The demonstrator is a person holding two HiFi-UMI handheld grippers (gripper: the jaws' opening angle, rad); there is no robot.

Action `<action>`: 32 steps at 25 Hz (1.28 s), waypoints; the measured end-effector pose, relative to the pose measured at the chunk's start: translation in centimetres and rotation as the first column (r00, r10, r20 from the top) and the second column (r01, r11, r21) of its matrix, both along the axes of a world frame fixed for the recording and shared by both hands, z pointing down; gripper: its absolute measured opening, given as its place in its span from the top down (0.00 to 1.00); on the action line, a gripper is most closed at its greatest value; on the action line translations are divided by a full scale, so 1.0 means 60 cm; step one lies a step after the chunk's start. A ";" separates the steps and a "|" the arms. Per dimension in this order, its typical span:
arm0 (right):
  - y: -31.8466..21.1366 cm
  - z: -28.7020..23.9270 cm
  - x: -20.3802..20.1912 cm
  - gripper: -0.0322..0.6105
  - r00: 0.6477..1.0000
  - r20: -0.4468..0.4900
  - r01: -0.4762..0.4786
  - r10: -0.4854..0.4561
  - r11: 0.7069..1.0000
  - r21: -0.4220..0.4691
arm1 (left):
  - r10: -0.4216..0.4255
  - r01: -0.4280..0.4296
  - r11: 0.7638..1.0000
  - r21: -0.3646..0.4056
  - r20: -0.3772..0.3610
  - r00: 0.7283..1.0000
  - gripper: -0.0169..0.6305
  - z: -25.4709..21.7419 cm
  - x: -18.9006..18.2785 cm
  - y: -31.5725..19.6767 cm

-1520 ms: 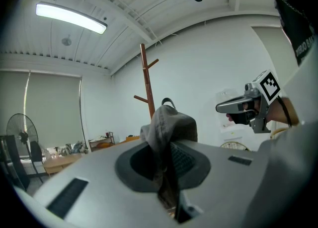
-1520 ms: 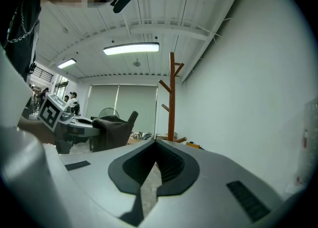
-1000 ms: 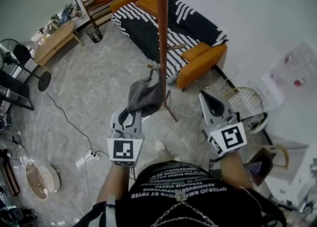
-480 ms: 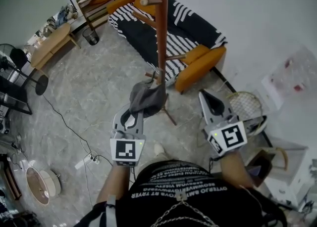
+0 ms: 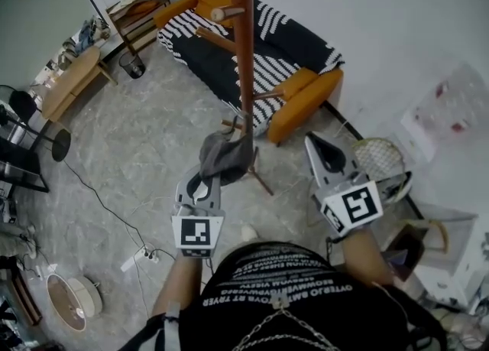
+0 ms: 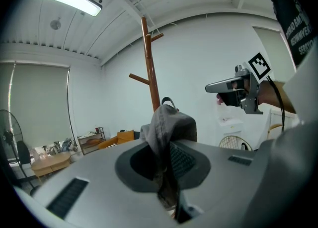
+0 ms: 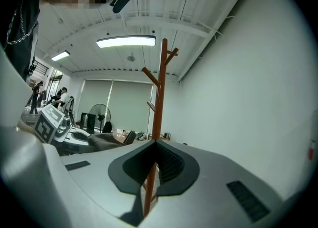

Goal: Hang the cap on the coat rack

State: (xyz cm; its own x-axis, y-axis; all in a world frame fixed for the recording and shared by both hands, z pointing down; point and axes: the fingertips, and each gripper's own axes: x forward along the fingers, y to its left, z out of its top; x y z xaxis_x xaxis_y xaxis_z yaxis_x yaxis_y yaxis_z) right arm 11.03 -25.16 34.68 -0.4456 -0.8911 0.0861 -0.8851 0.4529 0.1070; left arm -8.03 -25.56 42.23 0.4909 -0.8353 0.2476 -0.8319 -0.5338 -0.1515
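Cap point(image 5: 225, 157) pinched in your left gripper point(image 5: 205, 181) sits just short of the upright coat rack pole point(image 5: 243, 59), below its side peg point(image 6: 140, 78); your empty, closed right gripper point(image 5: 315, 145) stands farther off.

head view looks steeply down; both gripper views look along their jaws, nearly level; all share the coat rack point(image 5: 243, 43).

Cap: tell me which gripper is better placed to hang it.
Left. The left gripper holds the cap close to the coat rack; the right gripper is shut and empty.
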 end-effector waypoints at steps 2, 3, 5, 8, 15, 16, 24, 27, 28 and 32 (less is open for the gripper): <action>-0.004 -0.006 -0.002 0.95 1.000 0.010 -0.011 0.011 1.000 0.017 | 0.006 -0.006 1.000 -0.004 0.000 1.000 0.93 0.005 -0.002 -0.005; -0.005 -0.008 -0.005 0.95 1.000 0.010 -0.014 0.013 1.000 0.023 | 0.011 -0.011 1.000 -0.006 -0.001 1.000 0.93 0.006 -0.001 -0.006; -0.007 -0.011 -0.012 0.95 1.000 0.006 -0.017 0.017 1.000 0.025 | 0.032 -0.032 0.999 -0.007 0.003 0.999 0.93 0.008 0.001 -0.009; -0.010 -0.013 -0.025 0.95 1.000 0.008 -0.024 0.024 0.999 0.025 | 0.050 -0.050 0.999 -0.003 0.024 0.998 0.93 0.016 -0.004 -0.017; -0.014 -0.001 -0.017 0.95 0.999 0.015 -0.037 0.036 0.999 0.012 | 0.056 -0.055 0.998 -0.021 0.055 0.997 0.93 0.038 -0.012 -0.026; -0.017 -0.002 -0.015 0.95 0.999 0.018 -0.034 0.034 0.999 0.014 | 0.054 -0.052 0.998 -0.023 0.055 0.997 0.93 0.040 -0.010 -0.028; -0.052 -0.010 -0.004 0.95 0.999 -0.011 0.031 -0.031 0.999 0.031 | 0.019 -0.015 0.999 -0.049 0.075 0.997 0.93 0.080 0.012 -0.037; -0.069 -0.021 -0.002 0.95 0.997 -0.029 0.070 -0.069 0.996 0.051 | -0.009 0.015 0.997 -0.070 0.080 0.997 0.93 0.099 0.013 -0.040; -0.074 -0.022 -0.001 0.95 0.996 -0.031 0.080 -0.079 0.996 0.049 | -0.020 0.026 0.997 -0.073 0.081 0.996 0.93 0.104 0.013 -0.041; -0.083 -0.018 -0.007 0.95 0.994 -0.024 0.110 -0.109 0.994 0.025 | -0.054 0.061 0.995 -0.083 0.091 0.994 0.93 0.118 0.009 -0.042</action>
